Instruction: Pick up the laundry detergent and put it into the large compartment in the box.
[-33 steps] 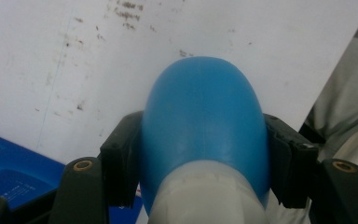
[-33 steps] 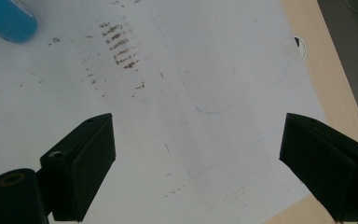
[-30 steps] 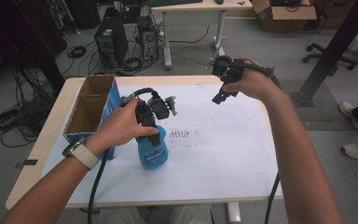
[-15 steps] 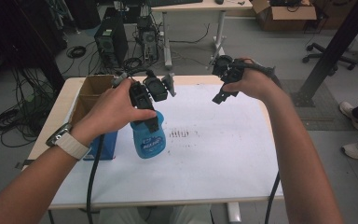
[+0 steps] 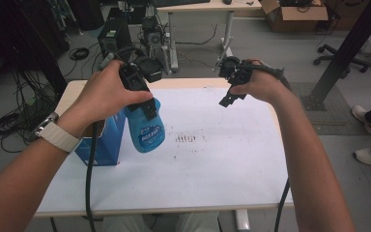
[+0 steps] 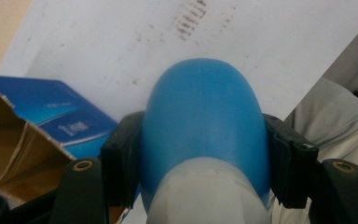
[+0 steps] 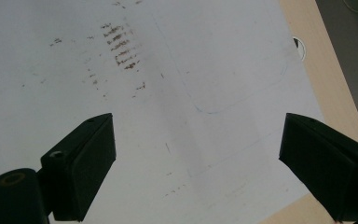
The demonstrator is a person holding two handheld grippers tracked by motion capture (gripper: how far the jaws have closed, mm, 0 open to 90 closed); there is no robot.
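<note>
While the left gripper clamps it, the blue bottle hangs above the table.

Blue bottle: cap end cut off at bottom edge in left gripper view, label print too small to read in high view. Blue box half hidden behind the left hand. Brown marks on the counter too small to make out.
</note>
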